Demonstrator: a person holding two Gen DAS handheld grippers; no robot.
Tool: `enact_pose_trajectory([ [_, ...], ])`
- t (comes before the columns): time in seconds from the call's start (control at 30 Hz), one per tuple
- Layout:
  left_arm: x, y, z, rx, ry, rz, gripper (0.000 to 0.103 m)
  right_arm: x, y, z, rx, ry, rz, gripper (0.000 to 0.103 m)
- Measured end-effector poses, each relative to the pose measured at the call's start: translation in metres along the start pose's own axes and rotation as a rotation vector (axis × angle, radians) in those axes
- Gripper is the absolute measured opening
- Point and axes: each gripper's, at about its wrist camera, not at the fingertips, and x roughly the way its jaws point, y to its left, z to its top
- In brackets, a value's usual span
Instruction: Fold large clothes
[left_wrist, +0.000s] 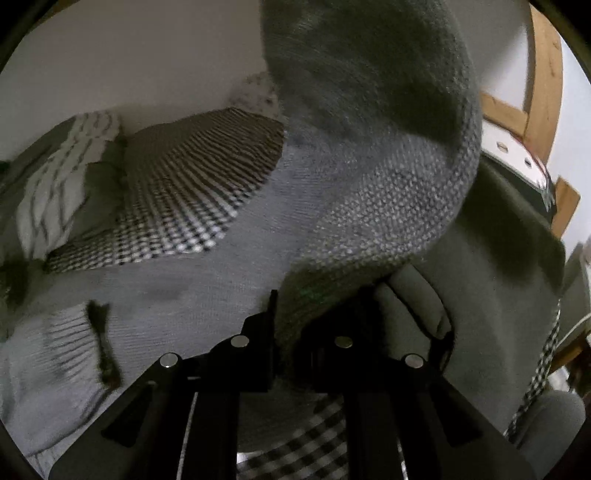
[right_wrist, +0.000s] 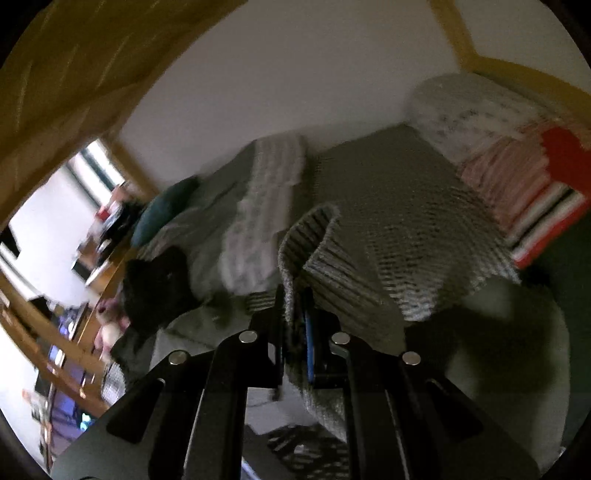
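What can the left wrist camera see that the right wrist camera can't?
Only the left wrist view shows the knit sweater billowing high overhead, plus a white panel with holes on the wooden frame. Only the right wrist view shows a red striped blanket, a teal pillow, a black fuzzy thing and a bright room beyond the bed. Both show the checkered bedspread, the white wall, and a gripper shut on grey knit: left gripper, right gripper.
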Motion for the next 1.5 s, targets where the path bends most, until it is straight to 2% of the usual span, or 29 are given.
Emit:
enact_pose_trajectory([
  [0.23, -0.035, 0.040, -0.014, -0.080, -0.049, 0.047, 0.011, 0.042, 0.107, -0.004, -0.126, 0.078, 0.024, 0.009],
  [0.6, -0.084, 0.126, -0.069, -0.270, -0.097, 0.128, 0.011, 0.130, 0.239, -0.050, -0.267, 0.204, 0.047, 0.009],
  [0.73, -0.093, 0.148, -0.086, -0.324, -0.106, 0.153, 0.011, 0.171, 0.289, -0.078, -0.318, 0.256, 0.022, 0.009],
  [0.87, -0.092, 0.154, -0.090, -0.321, -0.094, 0.184, 0.011, 0.223, 0.332, -0.113, -0.356, 0.315, -0.019, 0.009],
  [1.0, -0.088, 0.156, -0.096, -0.324, -0.053, 0.213, 0.013, 0.285, 0.371, -0.165, -0.402, 0.404, -0.093, 0.009],
  [1.07, -0.085, 0.157, -0.103, -0.338, -0.012, 0.244, 0.028, 0.318, 0.384, -0.194, -0.410, 0.455, -0.138, 0.009],
  [1.13, -0.081, 0.158, -0.117, -0.372, 0.053, 0.249, 0.072, 0.344, 0.390, -0.221, -0.403, 0.502, -0.187, 0.009],
  [1.17, -0.081, 0.159, -0.123, -0.385, 0.065, 0.234, 0.080, 0.354, 0.390, -0.231, -0.393, 0.521, -0.206, 0.010],
  [1.23, -0.089, 0.160, -0.142, -0.426, 0.081, 0.178, 0.087, 0.379, 0.388, -0.254, -0.358, 0.592, -0.245, 0.017],
  [1.27, -0.094, 0.159, -0.148, -0.410, 0.097, 0.150, 0.089, 0.386, 0.386, -0.260, -0.334, 0.623, -0.211, 0.032],
  [1.3, -0.097, 0.158, -0.152, -0.369, 0.117, 0.137, 0.089, 0.388, 0.387, -0.261, -0.318, 0.636, -0.170, 0.060],
  [1.37, -0.110, 0.155, -0.164, -0.313, 0.139, 0.132, 0.089, 0.377, 0.394, -0.249, -0.295, 0.584, -0.093, 0.089],
  [1.5, -0.146, 0.180, -0.186, -0.394, 0.143, 0.099, 0.089, 0.338, 0.402, -0.207, -0.293, 0.473, 0.055, 0.098],
])
